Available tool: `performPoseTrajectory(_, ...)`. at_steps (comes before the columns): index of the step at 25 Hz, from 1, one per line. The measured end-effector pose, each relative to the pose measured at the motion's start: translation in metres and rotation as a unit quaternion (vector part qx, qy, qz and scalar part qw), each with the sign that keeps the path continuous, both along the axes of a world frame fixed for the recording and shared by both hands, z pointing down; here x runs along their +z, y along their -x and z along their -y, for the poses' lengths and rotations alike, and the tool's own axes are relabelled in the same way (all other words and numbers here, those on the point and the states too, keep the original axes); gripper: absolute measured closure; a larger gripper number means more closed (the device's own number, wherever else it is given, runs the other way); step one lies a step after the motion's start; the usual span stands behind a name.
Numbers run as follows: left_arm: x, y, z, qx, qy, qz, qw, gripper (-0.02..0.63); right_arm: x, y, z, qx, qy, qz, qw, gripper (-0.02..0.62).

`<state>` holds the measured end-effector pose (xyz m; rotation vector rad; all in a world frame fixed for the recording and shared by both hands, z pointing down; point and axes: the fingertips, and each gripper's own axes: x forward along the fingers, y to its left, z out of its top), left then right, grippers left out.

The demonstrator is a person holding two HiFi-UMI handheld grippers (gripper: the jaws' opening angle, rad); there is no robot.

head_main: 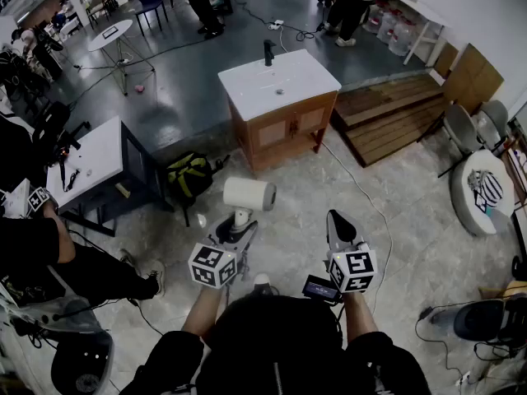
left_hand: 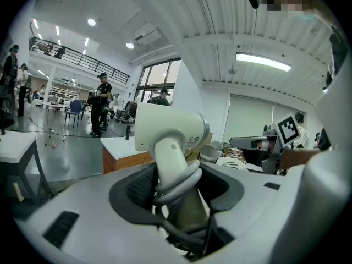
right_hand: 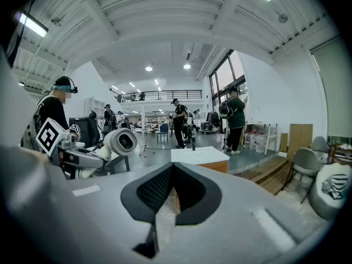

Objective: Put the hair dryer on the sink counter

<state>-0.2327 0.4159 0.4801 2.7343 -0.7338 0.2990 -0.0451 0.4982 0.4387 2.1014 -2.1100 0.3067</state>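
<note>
Head view: my left hand-held gripper (head_main: pixel 235 230) carries the hair dryer (head_main: pixel 249 194) upright above the floor (head_main: pixel 395 220), well short of the sink surface (head_main: pixel 278 83).

Left gripper view: the jaws clamp the handle over its looped cord (left_hand: pixel 179 183), and I judge the dryer could slip on that cord.

Right gripper view: my right hand-held gripper (right_hand: pixel 171 194) is clenched and empty.

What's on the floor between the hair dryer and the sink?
Just bare floor tiles. The head view shows nothing lying between the hair dryer and the sink counter.
</note>
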Motion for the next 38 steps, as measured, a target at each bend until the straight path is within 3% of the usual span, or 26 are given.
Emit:
performPoseTrajectory(19, 0.0, 0.01, 0.012, -0.002, 0.009, 0.004, 0.9999, 0.39, 0.004, 0.012, 0.013, -0.008, 0.007, 0.007, 1.0, 0.59)
performPoseTrajectory(38, 0.011, 0.007, 0.02, -0.002, 0.014, 0.011, 0.9998, 0.39, 0.007, -0.001, 0.017, 0.002, 0.005, 0.017, 1.0, 0.591)
